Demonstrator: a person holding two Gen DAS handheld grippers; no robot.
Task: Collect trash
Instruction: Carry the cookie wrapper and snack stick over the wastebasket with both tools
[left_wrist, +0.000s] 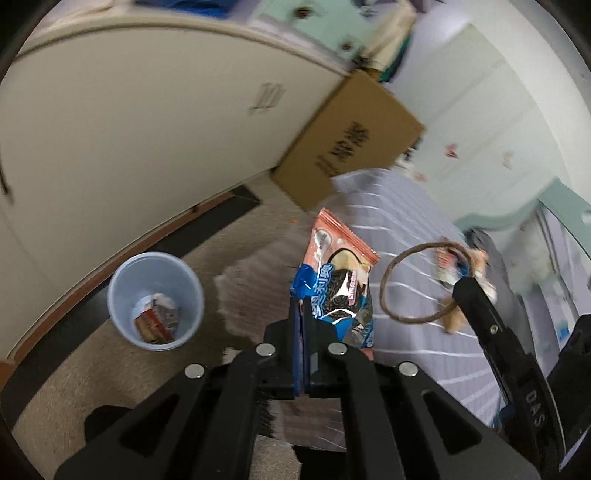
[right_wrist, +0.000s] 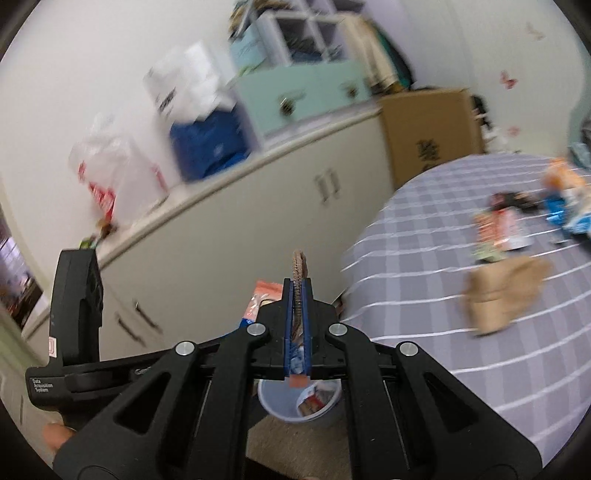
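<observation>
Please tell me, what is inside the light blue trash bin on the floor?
The light blue trash bin holds crumpled wrappers, red and grey, at its bottom. Anything beneath them is covered. In the right wrist view, the gripper hides part of the bin's opening.

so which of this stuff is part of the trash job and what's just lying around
Job:
- blue and pink cookie wrapper, in left claw
- brown rope ring, in right claw
- pale blue plastic bin
- blurred wrappers on grey checked cloth

Lying about:
- brown cardboard box
- cream cabinet

left tool (left_wrist: 302, 314): jaws clamped | right tool (right_wrist: 297, 295): jaws clamped, raised
</observation>
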